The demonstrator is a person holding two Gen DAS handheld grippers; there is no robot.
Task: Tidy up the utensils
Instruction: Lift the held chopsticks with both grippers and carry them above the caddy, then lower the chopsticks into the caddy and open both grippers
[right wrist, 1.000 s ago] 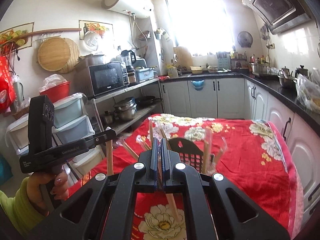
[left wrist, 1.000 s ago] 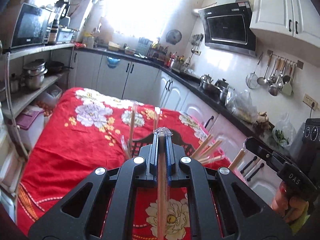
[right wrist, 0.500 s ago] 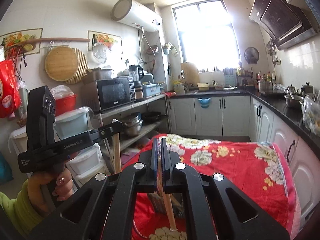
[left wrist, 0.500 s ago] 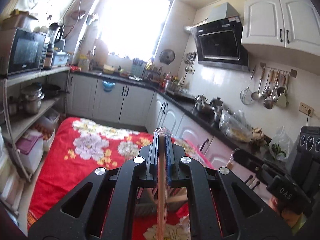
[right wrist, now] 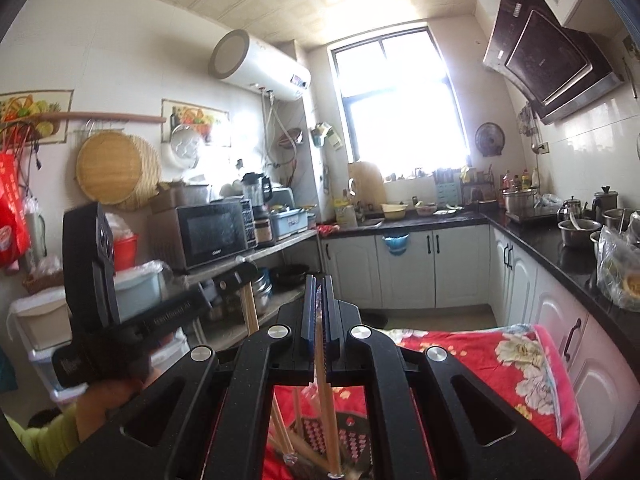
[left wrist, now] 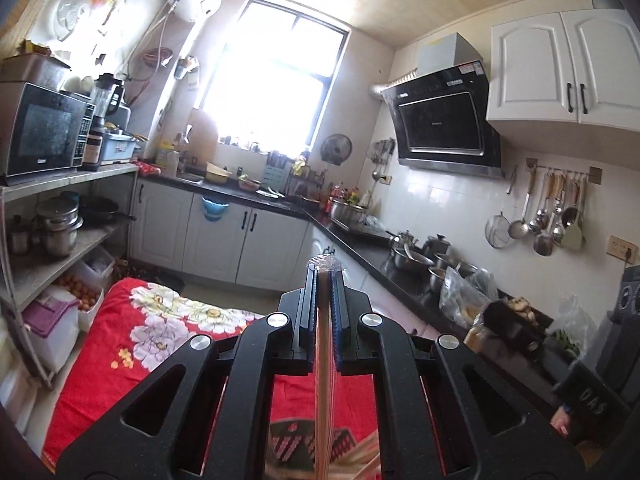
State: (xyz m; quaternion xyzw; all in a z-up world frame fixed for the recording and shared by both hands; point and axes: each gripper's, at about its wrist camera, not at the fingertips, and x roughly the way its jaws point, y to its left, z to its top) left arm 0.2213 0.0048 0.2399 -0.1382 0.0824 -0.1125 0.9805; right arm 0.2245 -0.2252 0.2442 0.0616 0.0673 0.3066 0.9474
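right wrist, claw [right wrist: 319, 288] clamps likely chopstick [right wrist: 329, 412]

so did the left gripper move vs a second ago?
Yes. The left gripper, shut on a chopstick, has gone up: its tip sat against the red floral cloth before, now it sits level with the white base cabinets.

Table under red floral cloth [right wrist: 500, 364], dark perforated utensil basket [right wrist: 352, 436] standing on it
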